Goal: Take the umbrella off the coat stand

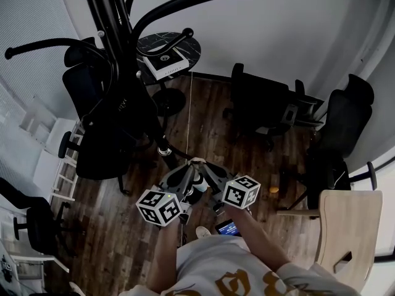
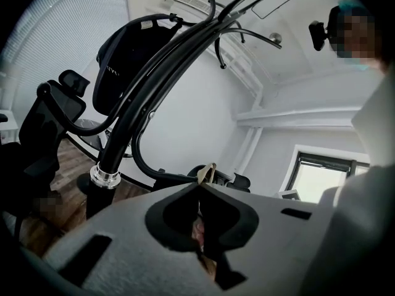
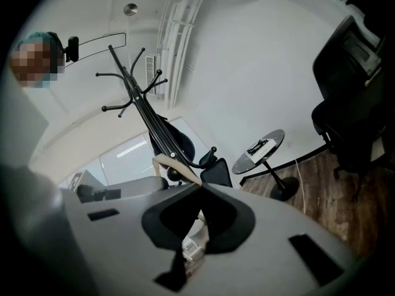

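While jaws meet | left gripper (image 1: 188, 168), right gripper (image 1: 203, 167) converge at tips

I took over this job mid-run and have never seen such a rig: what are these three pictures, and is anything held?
There is no robot. A person holds a left gripper and a right gripper. The head view looks down from the person's head, and each gripper view rides on its own gripper. Ahead stands the black coat stand, beside a round side table and office chairs on a wooden floor. Both pairs of jaws are together. A tan strip shows at the tips; I cannot tell if it is gripped. I cannot pick out the umbrella.
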The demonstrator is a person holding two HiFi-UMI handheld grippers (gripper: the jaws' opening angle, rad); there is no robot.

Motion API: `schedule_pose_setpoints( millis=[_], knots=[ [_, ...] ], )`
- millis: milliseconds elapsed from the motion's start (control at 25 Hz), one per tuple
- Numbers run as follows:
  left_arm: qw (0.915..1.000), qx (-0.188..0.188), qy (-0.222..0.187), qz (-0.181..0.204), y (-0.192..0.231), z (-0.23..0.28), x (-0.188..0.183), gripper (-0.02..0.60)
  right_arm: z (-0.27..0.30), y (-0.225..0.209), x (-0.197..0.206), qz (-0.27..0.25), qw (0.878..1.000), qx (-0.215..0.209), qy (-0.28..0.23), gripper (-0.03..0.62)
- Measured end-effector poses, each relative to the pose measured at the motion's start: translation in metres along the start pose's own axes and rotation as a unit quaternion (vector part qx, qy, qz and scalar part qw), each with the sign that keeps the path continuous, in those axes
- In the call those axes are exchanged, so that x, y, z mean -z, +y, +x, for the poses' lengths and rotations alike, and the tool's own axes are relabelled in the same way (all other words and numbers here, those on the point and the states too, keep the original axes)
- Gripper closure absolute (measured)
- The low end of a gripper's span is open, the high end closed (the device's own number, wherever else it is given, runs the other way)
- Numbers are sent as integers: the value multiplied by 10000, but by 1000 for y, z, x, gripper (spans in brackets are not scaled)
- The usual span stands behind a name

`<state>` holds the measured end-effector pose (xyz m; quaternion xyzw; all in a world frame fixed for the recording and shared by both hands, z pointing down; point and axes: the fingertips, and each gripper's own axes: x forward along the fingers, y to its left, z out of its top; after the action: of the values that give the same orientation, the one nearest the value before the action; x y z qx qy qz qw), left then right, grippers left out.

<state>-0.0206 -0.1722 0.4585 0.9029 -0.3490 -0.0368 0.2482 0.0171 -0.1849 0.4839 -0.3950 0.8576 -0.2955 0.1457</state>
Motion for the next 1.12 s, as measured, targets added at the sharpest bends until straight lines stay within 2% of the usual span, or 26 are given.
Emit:
schedule_pose_setpoints(
  millis=[480,680,1120],
  knots=[
    [10000,-83,-37,35,-11,-9,3,559,-14,10,4,-299,9994,-90,122,582],
    [9998,-154,-57,-77,-12,-14,8,559,-23,15,10,-374,9989,-126,244,582],
    [9993,-331,-132,-122,-39,-30,18,558,-53,32,15,-700,9960,-257,499,582]
  ],
)
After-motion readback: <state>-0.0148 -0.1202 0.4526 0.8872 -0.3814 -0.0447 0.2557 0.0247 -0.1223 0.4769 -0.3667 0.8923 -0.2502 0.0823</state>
